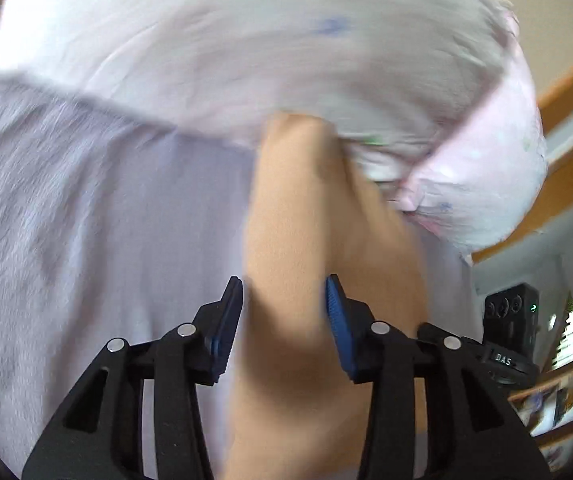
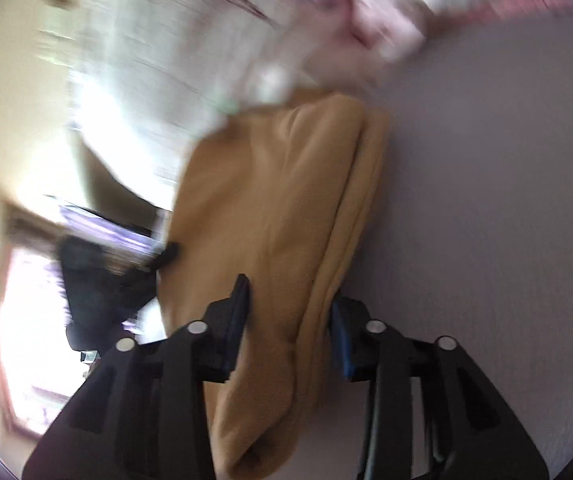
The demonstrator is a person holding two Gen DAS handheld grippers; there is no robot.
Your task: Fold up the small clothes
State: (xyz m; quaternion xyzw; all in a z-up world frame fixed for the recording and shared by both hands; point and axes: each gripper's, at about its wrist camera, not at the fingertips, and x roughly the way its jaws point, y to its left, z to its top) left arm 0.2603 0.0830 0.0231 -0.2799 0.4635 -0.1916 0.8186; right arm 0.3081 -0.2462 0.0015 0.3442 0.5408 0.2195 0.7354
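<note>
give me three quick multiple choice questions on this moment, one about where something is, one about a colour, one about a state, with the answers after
1. Where does the tan cloth lie in both wrist views?
A. between the gripper's two fingers
B. far off to one side
C. out of sight

2. What colour are the pads on the left gripper?
A. red
B. blue
C. yellow

3. How does the right gripper stand?
A. wide open on nothing
B. out of view
C. closed on the cloth

Answers: 1 A, the cloth runs through the gap between the fingers in each view. 2 B, a blue pad shows. 3 C, both fingers press the tan folds.
</note>
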